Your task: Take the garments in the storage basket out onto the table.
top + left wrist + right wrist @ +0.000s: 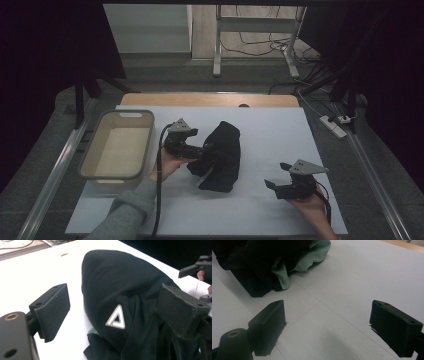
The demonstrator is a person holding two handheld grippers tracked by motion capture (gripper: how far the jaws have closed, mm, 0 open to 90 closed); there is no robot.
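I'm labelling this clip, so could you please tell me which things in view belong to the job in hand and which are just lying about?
Part of the job:
- black garment, bunched on the white table
- left claw, open at the garment
- right claw, open, apart from it

Lying about:
- beige tub, beside the left hand
- power strip on the floor

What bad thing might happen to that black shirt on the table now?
The left gripper is open around the crumpled black garment with a white triangle logo, so loose folds might snag on a jaw as it moves. The right gripper is open and apart from the cloth, so nothing pins it; it may slide across the white table sheet.
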